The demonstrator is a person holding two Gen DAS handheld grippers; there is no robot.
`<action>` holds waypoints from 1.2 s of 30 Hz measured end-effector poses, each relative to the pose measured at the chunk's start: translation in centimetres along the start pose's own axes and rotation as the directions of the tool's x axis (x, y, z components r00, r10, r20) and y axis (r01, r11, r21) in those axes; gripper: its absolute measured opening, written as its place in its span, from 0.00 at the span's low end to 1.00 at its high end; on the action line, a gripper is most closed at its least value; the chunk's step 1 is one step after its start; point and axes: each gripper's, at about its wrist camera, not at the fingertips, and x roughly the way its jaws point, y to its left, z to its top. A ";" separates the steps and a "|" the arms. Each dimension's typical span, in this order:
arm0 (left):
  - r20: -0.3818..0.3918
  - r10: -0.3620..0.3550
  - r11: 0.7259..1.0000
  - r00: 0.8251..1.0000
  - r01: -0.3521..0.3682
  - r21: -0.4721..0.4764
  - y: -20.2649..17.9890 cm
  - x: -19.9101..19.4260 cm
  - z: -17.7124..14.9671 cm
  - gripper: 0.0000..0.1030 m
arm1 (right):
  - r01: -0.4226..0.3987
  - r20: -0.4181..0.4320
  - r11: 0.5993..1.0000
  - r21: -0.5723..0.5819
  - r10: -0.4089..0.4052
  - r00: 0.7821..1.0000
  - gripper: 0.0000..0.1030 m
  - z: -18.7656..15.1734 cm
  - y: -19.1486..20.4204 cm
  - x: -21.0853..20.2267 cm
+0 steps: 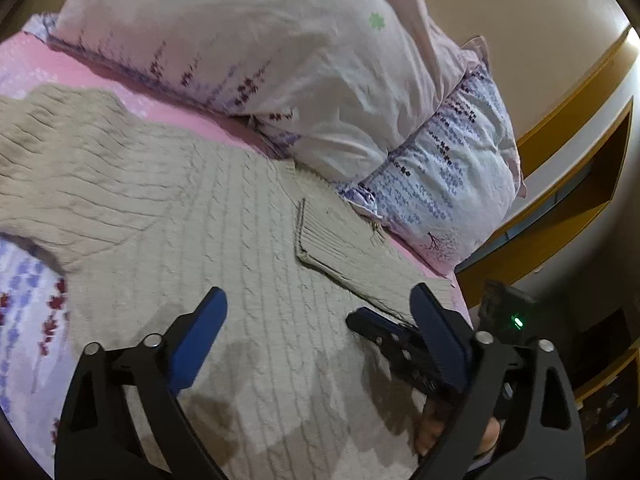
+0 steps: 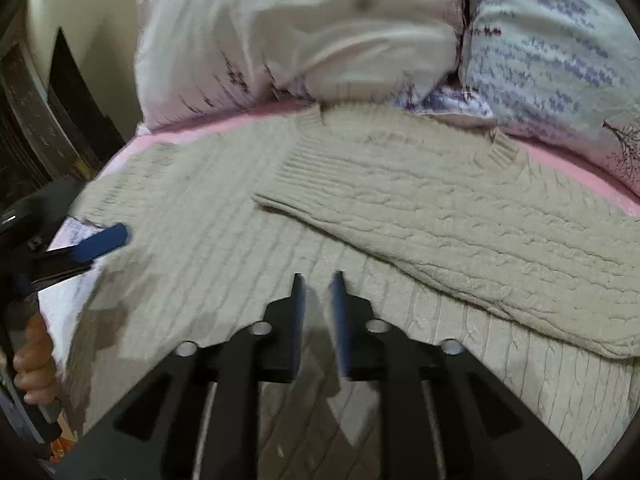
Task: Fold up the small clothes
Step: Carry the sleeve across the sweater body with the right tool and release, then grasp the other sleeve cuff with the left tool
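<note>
A beige cable-knit sweater (image 1: 168,208) lies spread on the bed, one sleeve (image 2: 460,208) folded across its body with the ribbed cuff (image 1: 332,236) toward the middle. My left gripper (image 1: 316,304) hangs wide open and empty just above the sweater's body; it also shows at the left edge of the right wrist view (image 2: 100,244). My right gripper (image 2: 318,280) hovers low over the sweater below the folded sleeve, its blue fingers a narrow gap apart with nothing between them. It shows beside the left gripper's right finger in the left wrist view (image 1: 360,316).
Two pillows (image 1: 248,48) in pale floral covers lie against the sweater's far side on a pink sheet (image 1: 168,108). A floral bedcover (image 1: 28,304) shows at the left. Yellow-edged shelving (image 1: 580,168) stands beyond the bed's right edge.
</note>
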 end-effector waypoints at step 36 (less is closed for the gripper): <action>-0.015 0.108 0.984 0.994 -0.109 -0.141 -0.6 7.4 1.8 0.07 | 0.417 0.100 0.808 0.416 -0.496 0.862 0.11 -5.8 -18.9 -12.3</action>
